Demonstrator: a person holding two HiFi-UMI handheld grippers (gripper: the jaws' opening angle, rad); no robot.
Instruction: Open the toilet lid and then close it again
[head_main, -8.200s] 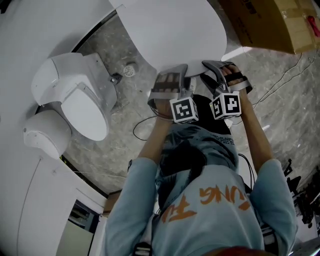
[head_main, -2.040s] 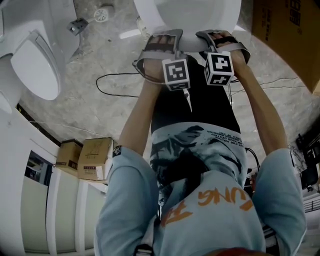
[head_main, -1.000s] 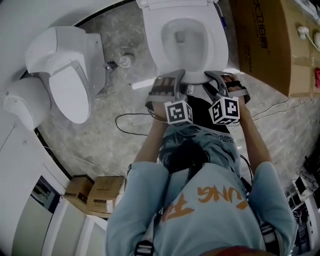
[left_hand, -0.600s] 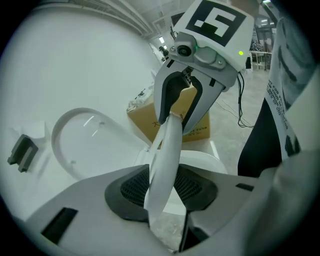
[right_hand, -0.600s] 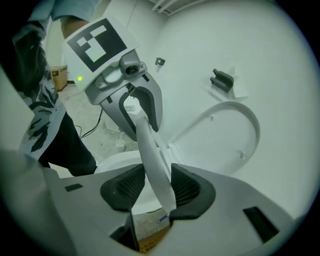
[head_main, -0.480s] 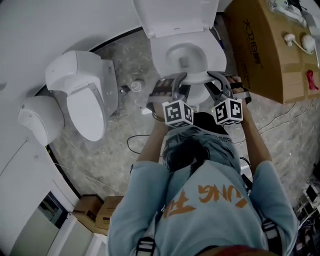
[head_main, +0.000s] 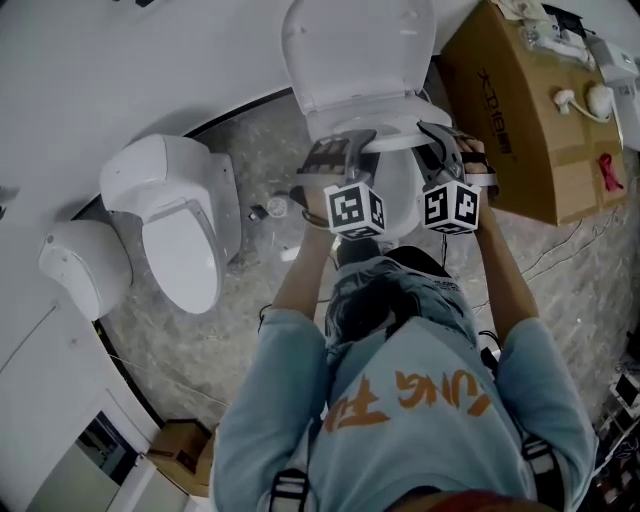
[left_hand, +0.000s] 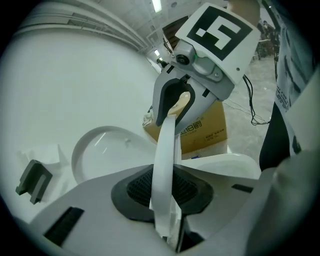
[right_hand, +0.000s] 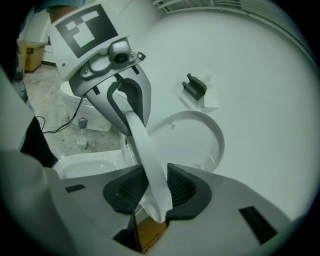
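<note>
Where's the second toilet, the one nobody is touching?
In the head view, the second toilet stands at the left by the curved white wall, across the stone floor from the toilet being handled.

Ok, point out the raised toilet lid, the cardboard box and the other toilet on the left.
raised toilet lid (head_main: 360, 55): head view, middle of its face.
cardboard box (head_main: 525, 150): head view, brown side face.
other toilet (head_main: 180, 250): head view, its closed lid.

Head view: bowl (head_main: 398, 195) mostly hidden under the raised seat ring (head_main: 400, 138). Lid (head_main: 360, 50) top clipped by frame edge. Cardboard box (head_main: 510, 130) runs off top-right; bits lying on it too small to ID. Left gripper view: box print unreadable.
</note>
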